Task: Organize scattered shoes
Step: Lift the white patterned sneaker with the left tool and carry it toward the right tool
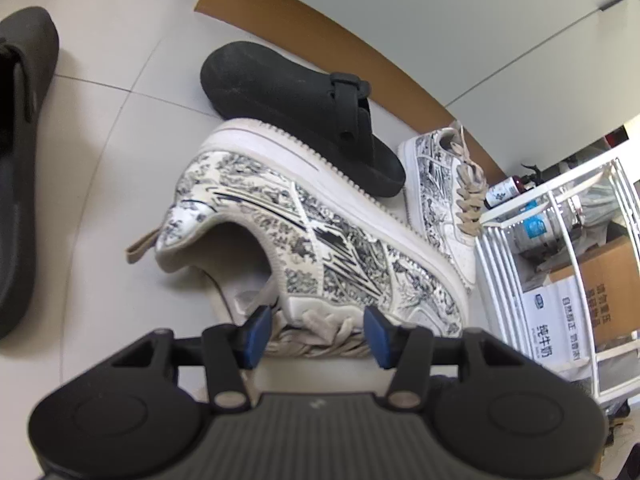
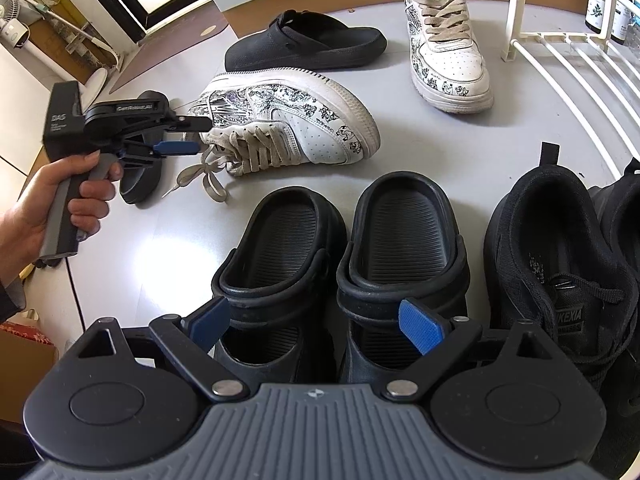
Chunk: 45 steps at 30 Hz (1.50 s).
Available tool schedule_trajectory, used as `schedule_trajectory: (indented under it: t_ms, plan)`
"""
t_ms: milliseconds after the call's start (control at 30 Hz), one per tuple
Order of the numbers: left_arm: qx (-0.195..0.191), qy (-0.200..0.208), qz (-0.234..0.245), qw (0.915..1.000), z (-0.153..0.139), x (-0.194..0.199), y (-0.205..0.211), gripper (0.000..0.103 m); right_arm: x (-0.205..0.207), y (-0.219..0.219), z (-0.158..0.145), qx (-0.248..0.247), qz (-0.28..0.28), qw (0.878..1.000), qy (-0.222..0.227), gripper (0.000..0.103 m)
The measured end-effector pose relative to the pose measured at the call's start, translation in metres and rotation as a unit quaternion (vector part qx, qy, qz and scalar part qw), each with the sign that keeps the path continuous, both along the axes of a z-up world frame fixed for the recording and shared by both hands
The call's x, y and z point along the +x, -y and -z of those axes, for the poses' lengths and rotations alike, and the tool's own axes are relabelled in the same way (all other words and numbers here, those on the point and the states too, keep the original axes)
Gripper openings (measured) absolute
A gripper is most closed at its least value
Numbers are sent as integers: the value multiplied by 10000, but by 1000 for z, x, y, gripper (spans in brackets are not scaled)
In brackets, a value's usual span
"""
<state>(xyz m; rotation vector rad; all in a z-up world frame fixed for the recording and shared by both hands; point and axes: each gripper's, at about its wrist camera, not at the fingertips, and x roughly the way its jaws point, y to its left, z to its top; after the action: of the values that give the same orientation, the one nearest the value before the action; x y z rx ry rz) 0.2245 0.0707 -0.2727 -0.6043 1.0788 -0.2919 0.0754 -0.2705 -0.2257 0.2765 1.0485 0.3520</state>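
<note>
A white sneaker with a dark print [image 1: 320,240] lies on its side on the pale floor, sole toward a black clog [image 1: 296,108]. My left gripper [image 1: 316,334] is at its laces, blue pads apart on either side of them and not pressing. From the right wrist view, the left gripper [image 2: 188,136] sits at the tipped sneaker's [image 2: 288,120] tongue end, held by a hand. The matching sneaker [image 2: 444,48] stands upright by the rack. My right gripper [image 2: 316,326] hangs open above a pair of black clogs [image 2: 280,248].
A white wire rack [image 1: 552,240] with a cardboard box [image 1: 608,280] and bottles stands on the right. Another black clog [image 1: 20,160] lies at far left. Black lace-up sneakers [image 2: 560,272] stand right of the clog pair. The wall with its brown skirting runs behind the shoes.
</note>
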Motion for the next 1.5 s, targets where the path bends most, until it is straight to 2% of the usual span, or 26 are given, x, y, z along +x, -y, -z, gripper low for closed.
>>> schedule_trajectory:
  t_ms: [67, 167, 333, 533, 1500]
  plan:
    - [-44, -4, -40, 10000, 3, 2, 2, 47, 0, 0, 0, 9, 1, 10000, 1, 95]
    - [68, -75, -156, 9998, 5, 1, 1, 25, -1, 0, 0, 12, -2, 10000, 7, 95]
    - [-71, -59, -260, 9996, 9, -4, -8, 21, -1, 0, 0, 11, -8, 10000, 14, 95]
    - [-292, -87, -369, 9989, 11, -6, -15, 20, 0, -2, 0, -23, -14, 10000, 22, 95]
    - [-169, 7, -554, 9983, 4, -13, -47, 18, 5, -2, 3, -70, -34, 10000, -7, 95]
